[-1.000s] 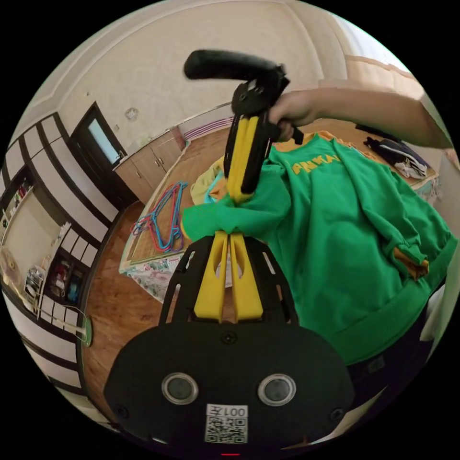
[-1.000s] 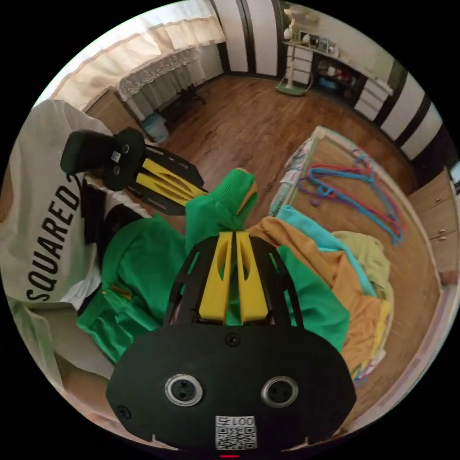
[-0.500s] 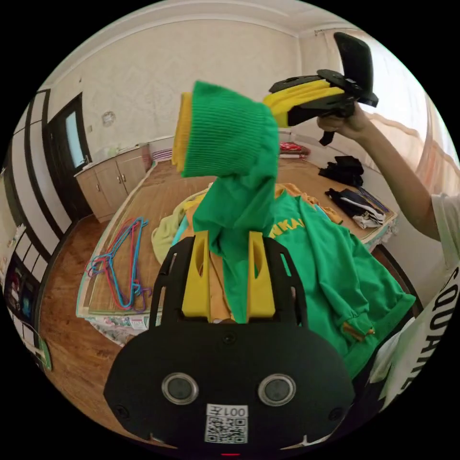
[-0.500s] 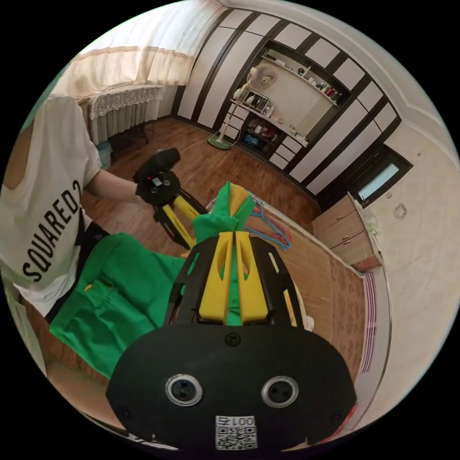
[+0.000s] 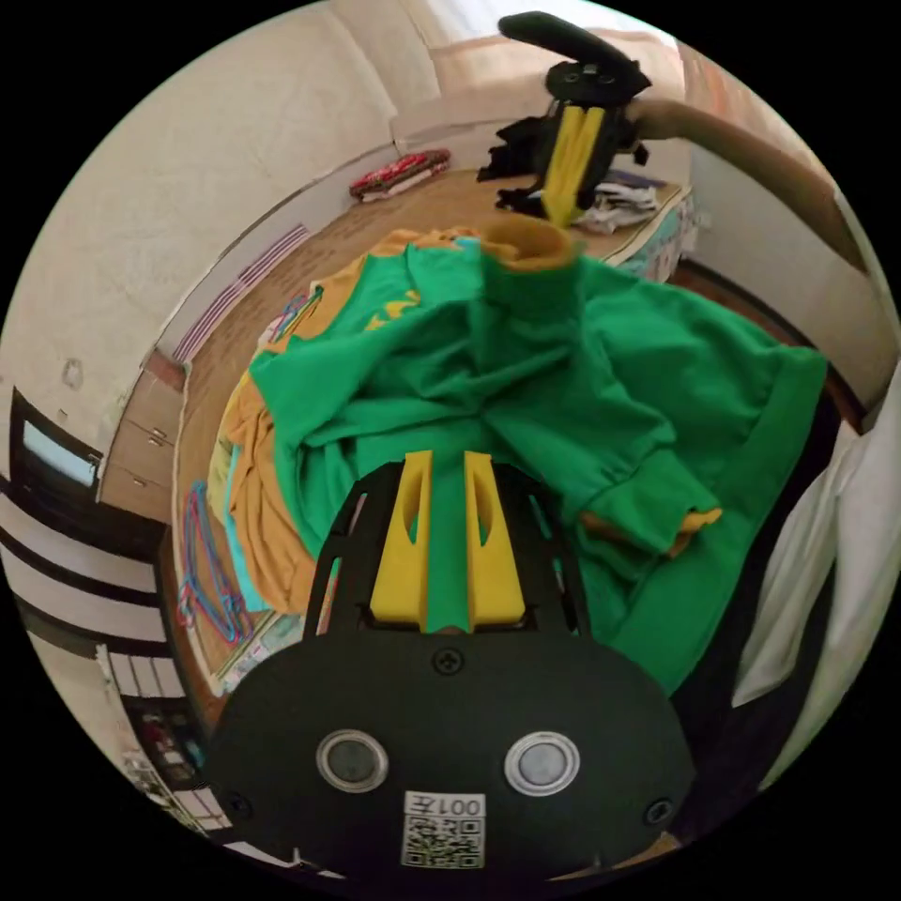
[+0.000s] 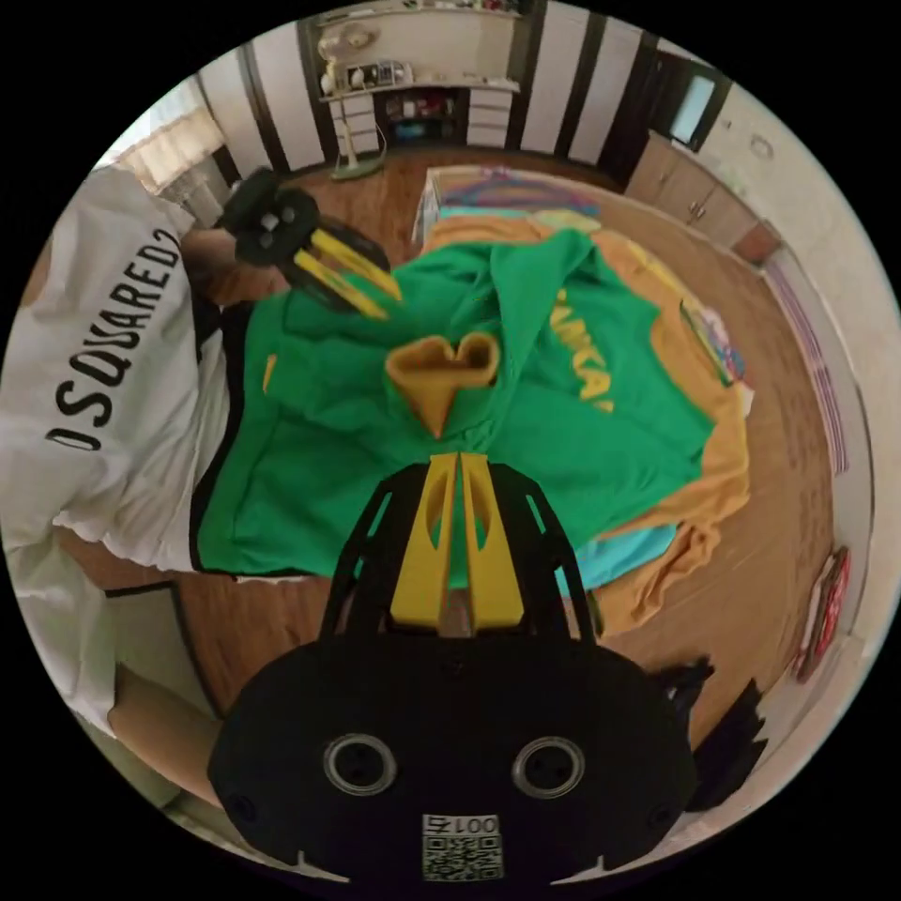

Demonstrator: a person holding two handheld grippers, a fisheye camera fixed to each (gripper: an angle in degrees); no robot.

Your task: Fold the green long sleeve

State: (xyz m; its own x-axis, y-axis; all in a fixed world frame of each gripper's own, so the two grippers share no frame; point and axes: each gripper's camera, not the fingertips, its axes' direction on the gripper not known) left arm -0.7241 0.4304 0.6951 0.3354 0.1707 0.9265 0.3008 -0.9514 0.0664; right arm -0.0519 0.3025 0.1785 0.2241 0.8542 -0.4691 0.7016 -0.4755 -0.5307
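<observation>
The green long sleeve (image 5: 601, 375) (image 6: 328, 422) lies spread over a pile of clothes, hem toward the person. One sleeve is stretched up between the grippers. My left gripper (image 5: 447, 457) has its jaws narrowly apart, with the sleeve's upper part bunched in the gap. From the right gripper view, that left gripper (image 6: 389, 293) rests on the shirt near the person. My right gripper (image 6: 457, 457) is shut at the orange-lined cuff (image 6: 441, 371), holding its edge. In the left gripper view the right gripper (image 5: 558, 218) hangs over the cuff (image 5: 530, 249). The other sleeve's cuff (image 5: 690, 518) lies folded on the shirt.
Orange (image 6: 723, 441), teal and yellow clothes lie under the shirt on a wood-patterned bed (image 5: 282, 282). Coloured hangers (image 5: 202, 563) sit near one edge, with dark clothes (image 5: 511, 155) and a red folded item (image 5: 399, 174) at the far side. A person in a white shirt (image 6: 122, 310) stands close.
Both grippers came down from raised positions toward the bed. The left gripper's jaws, wide open half a second ago, have closed onto the sleeve. The sleeve now lies lower, over the shirt.
</observation>
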